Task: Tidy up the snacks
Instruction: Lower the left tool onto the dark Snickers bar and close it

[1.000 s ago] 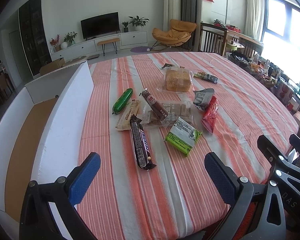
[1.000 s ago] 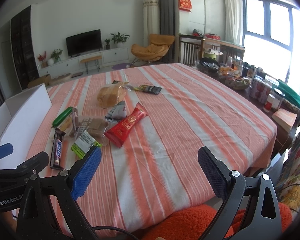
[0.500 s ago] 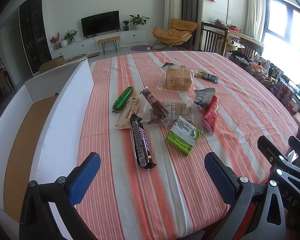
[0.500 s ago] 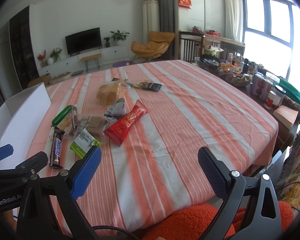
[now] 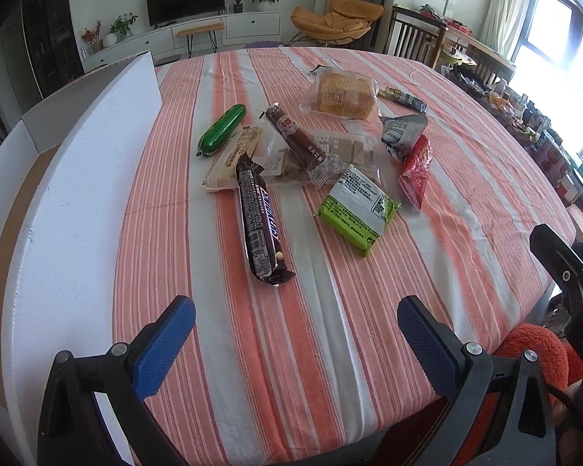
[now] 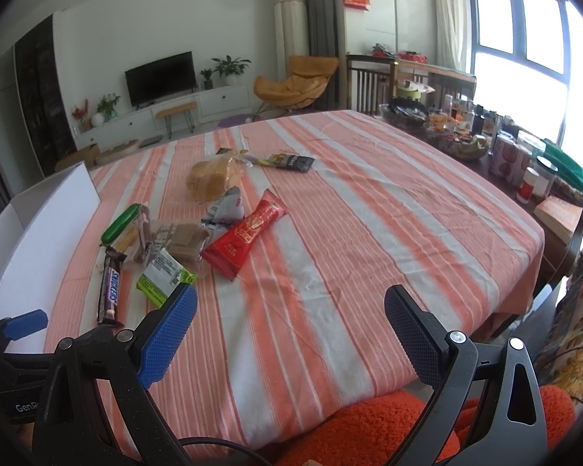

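The tabletop (image 5: 330, 349) wears a matt woven cloth, lightly creased. The Snickers bar (image 5: 259, 221) has a glossy dark plastic wrapper; the green sausage-shaped snack (image 5: 221, 129) shines smoothly. The bread (image 5: 344, 95) sits in clear, crinkled film. The red packet (image 6: 248, 233) looks glossy foil-like. The white box (image 5: 66, 213) seems matt board. The left hand-held gripper (image 5: 295, 345) shows rough, dimpled blue pads (image 5: 165, 345) on matt black plastic.

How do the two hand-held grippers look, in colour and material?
Both the left hand-held gripper and the right hand-held gripper have black plastic frames with silver screws and blue textured finger pads. A thin black cable runs below the right one.
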A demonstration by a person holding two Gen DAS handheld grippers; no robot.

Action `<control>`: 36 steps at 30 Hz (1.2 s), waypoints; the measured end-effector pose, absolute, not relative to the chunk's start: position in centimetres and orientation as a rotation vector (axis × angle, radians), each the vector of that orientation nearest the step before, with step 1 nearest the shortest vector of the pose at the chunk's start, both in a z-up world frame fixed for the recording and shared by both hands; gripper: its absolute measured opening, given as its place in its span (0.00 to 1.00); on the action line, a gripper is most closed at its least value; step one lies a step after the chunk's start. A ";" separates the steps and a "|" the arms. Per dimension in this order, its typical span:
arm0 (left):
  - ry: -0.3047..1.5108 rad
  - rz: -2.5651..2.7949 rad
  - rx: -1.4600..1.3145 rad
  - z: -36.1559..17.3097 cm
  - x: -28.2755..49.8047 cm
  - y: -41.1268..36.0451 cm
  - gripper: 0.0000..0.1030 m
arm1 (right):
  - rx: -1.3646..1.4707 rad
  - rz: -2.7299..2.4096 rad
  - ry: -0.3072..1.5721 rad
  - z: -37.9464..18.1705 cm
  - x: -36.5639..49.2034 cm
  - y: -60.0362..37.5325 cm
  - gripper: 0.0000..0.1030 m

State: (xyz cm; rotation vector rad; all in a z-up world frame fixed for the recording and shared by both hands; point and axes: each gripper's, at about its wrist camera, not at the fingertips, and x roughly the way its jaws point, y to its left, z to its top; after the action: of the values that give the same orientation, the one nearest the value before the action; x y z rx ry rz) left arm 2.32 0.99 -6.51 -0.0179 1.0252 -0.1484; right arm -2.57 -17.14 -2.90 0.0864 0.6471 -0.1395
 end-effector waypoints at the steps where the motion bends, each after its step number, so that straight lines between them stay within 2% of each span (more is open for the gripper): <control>1: 1.046 -0.150 -0.025 -7.1 2.5 1.0 1.00 | 0.093 -0.139 0.650 -2.9 -2.6 -17.3 0.96; 10: 1.159 -0.130 -0.017 -10.6 3.2 1.4 1.00 | 0.112 -0.133 0.665 -2.9 -2.4 -18.0 0.96; 31: 1.087 -0.099 0.050 -11.0 2.6 0.9 1.00 | 0.132 -0.123 0.679 -3.1 -2.1 -18.3 0.96; 36: 1.178 -0.141 0.067 -10.7 3.4 1.2 1.00 | 0.161 -0.119 0.683 -3.4 -2.0 -18.7 0.96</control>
State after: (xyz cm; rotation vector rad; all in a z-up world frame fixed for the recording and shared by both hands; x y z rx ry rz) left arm 3.36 1.18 -10.69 0.0667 1.1783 -0.1406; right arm -2.00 -18.67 -3.38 0.1610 0.6831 -0.1188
